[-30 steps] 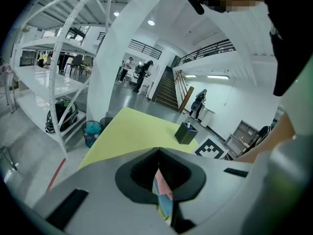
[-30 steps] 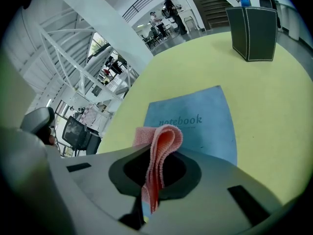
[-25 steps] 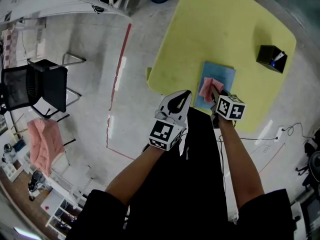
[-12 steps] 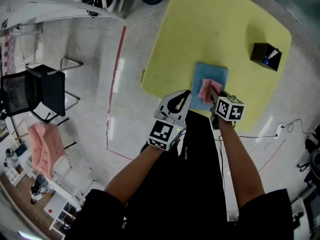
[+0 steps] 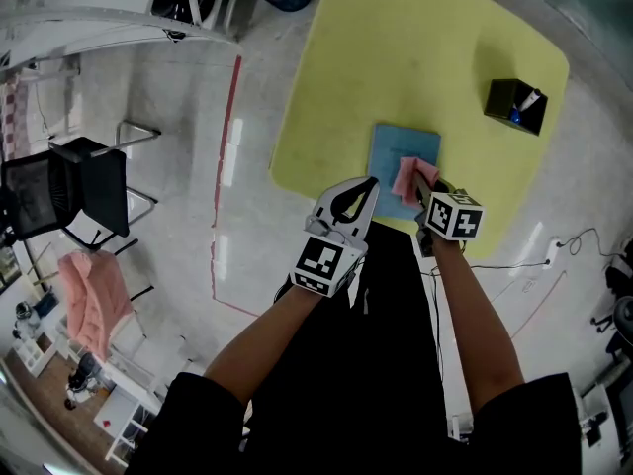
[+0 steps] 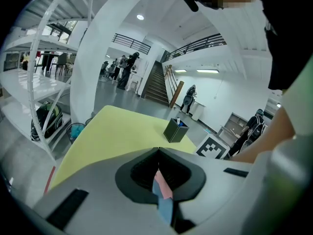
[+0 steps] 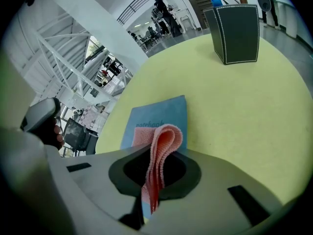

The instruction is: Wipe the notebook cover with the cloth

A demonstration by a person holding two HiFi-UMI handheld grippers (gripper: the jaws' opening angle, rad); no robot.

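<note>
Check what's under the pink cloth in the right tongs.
The blue notebook lies under the cloth, flat on the yellow table. The right tongs are shut on the cloth. Cloth and tongs cover the notebook's near edge; contact with the cover can't be told.

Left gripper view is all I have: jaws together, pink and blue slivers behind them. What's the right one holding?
Observer: The right gripper is shut on a folded pink cloth.
Operator: Cloth over the notebook?
Observer: Yes, its free end sits over the near end of the blue notebook. I can't confirm contact.
Operator: Where's my gripper relative to it?
Observer: In the head view, the left gripper is by the notebook's near left corner, left of the cloth.
</note>
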